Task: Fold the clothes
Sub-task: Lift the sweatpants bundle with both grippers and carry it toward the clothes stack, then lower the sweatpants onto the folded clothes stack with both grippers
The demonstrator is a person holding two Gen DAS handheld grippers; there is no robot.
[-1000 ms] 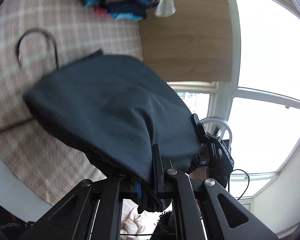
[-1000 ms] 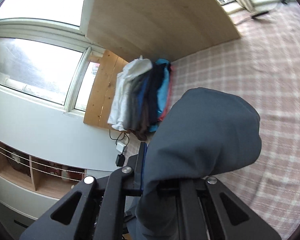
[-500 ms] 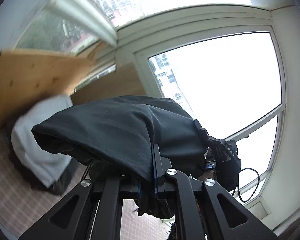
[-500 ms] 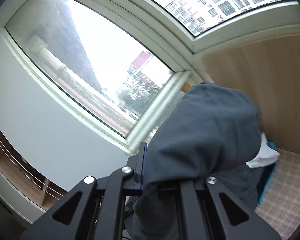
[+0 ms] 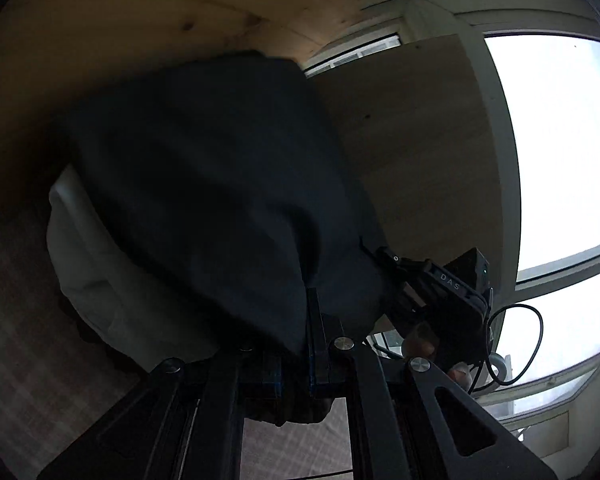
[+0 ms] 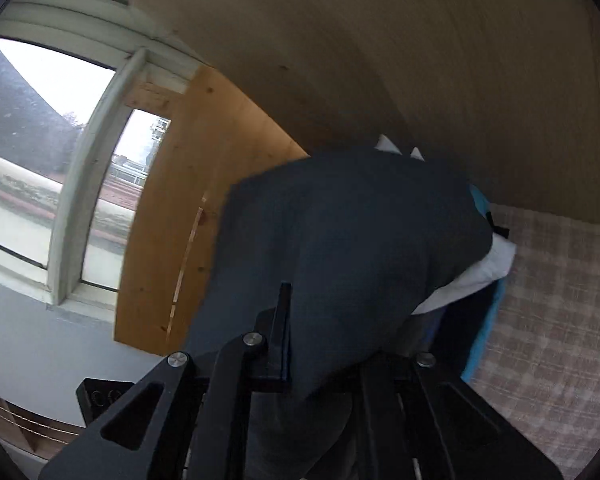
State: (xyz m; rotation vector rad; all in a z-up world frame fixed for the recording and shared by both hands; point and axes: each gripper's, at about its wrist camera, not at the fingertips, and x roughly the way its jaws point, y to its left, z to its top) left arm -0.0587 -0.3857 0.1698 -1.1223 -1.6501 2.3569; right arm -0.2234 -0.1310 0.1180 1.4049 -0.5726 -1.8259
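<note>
Against pale wood headboard panel (image 6: pixel 380 60): my dark folded garment (image 6: pixel 340 248), carried over stack of folded clothes (image 6: pixel 476 280) in corner. My left gripper (image 5: pixel 296 336) clamped on garment edge. My right gripper (image 6: pixel 324 332): jaws just been easing apart, cloth between them and draped over one finger; cannot tell if pads press. Surface: checked bedcover (image 6: pixel 552 320), beige plaid. Stack: white piece (image 5: pixel 100 264) on top, blue layers beneath. Room: window (image 5: pixel 560 140) with white frame, bright daylight; second wood panel (image 6: pixel 188 200) beside window.
</note>
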